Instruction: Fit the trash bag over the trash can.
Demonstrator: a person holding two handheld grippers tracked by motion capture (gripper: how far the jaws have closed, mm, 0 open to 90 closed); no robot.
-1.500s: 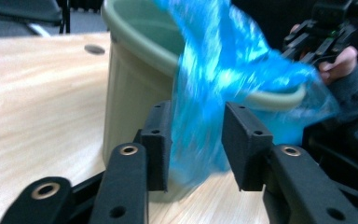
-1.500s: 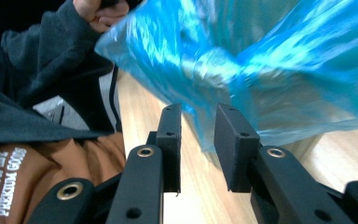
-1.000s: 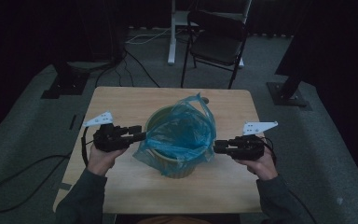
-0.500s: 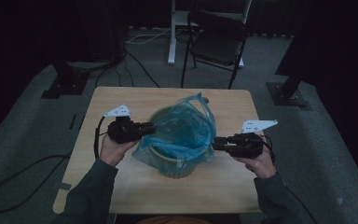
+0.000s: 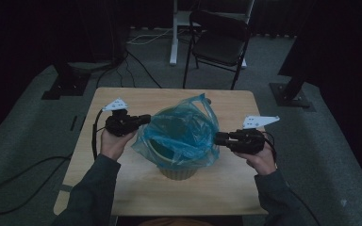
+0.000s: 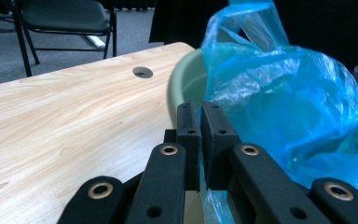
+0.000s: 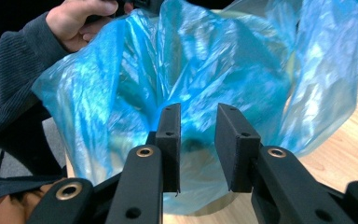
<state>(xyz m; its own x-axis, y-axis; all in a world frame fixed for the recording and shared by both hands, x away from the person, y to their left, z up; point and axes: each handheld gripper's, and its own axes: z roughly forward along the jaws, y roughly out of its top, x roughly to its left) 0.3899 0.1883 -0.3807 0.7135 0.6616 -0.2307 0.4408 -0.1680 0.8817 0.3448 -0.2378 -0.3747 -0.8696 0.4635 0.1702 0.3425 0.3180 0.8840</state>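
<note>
— Two grippers flank the bag (image 5: 181, 134): where does it sit?
— Mid-table (image 5: 122, 188), draped over the bucket (image 5: 176, 169), between the hands.
— Left gripper (image 5: 143, 118)?
— At the bag's left edge, jaws nearly closed; whether film is pinched, I cannot tell.
— Right gripper (image 5: 218, 138)?
— Jaws partly open, empty, pointing at the bag's right side, just beside it.
— Nearer hand?
— Both close; the left looks nearer the rim, likely first to pull.

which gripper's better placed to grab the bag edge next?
Right gripper, probably: its jaws stand open, facing the crinkled blue plastic bag lining the pale green round bin. The left gripper has jaws nearly together beside the rim.
</note>
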